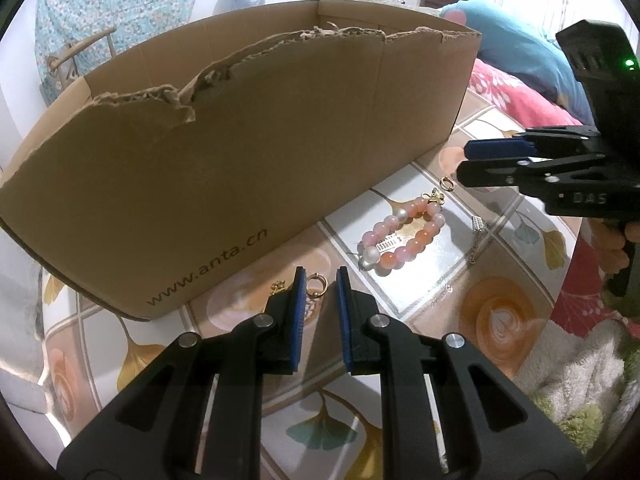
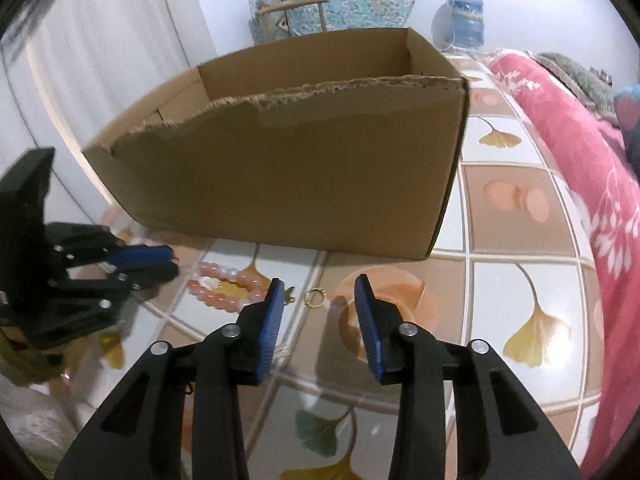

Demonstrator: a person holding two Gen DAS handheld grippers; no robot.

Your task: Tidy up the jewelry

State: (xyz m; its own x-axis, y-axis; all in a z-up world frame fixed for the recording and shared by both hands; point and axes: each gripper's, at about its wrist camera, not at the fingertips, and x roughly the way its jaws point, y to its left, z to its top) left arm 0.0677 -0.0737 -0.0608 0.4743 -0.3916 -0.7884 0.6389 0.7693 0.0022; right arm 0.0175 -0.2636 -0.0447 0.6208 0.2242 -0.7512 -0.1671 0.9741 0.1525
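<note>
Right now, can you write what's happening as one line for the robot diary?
left gripper: open, over gold ring | right gripper: open, empty | pink bead bracelet: on table beside cardboard box | nothing visibly boxed yet

Home bedroom: pink floral blanket point(image 2: 568, 168), hung floral garment point(image 1: 116, 4), patterned tablecloth point(image 2: 520, 240)

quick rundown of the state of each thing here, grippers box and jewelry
left hand-held gripper: open, empty, a gold ring just ahead of its tips
right hand-held gripper: open, empty, above the table
cardboard box: upright, top open, front edge torn
pink bead bracelet: lying flat on the table, outside the box
gold ring: on the table, near the box
second gold ring: on the table, ungrasped
table: patterned cover, holding everything
</note>
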